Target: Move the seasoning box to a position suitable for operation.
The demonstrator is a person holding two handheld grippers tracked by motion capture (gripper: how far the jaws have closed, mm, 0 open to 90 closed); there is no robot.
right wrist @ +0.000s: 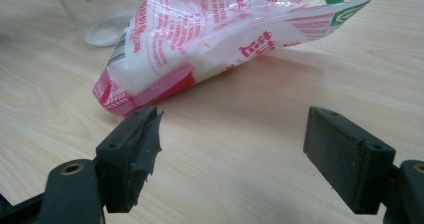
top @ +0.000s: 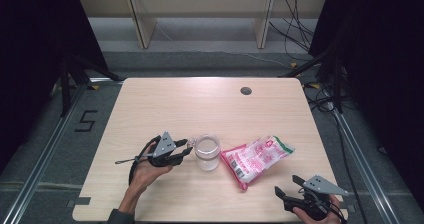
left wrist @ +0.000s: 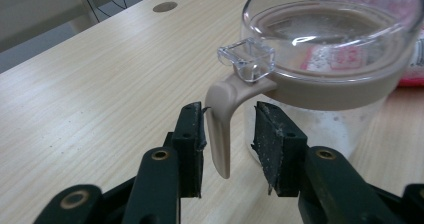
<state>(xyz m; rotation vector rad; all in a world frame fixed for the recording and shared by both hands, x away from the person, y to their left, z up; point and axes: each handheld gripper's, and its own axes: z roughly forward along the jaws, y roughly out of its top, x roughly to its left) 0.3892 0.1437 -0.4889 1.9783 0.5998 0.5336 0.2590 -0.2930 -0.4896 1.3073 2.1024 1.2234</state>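
A clear plastic jar (top: 207, 151) with a beige collar and an open flip lid stands at the middle front of the wooden table (top: 200, 99). Its beige handle (left wrist: 220, 129) hangs between the jaws of my left gripper (left wrist: 230, 134), which is open with a gap still showing on each side. From above, the left gripper (top: 189, 146) sits just left of the jar. A red-and-white plastic bag (top: 257, 159) of white grains lies right of the jar. My right gripper (top: 287, 185) is wide open near the front edge, a short way from the bag's sealed end (right wrist: 125, 94).
A round grey grommet hole (top: 245, 90) sits at the table's back right. The jar's base (right wrist: 100, 19) stands behind the bag in the right gripper view. Dark frames, cables and a wooden shelf lie beyond the table's far edge.
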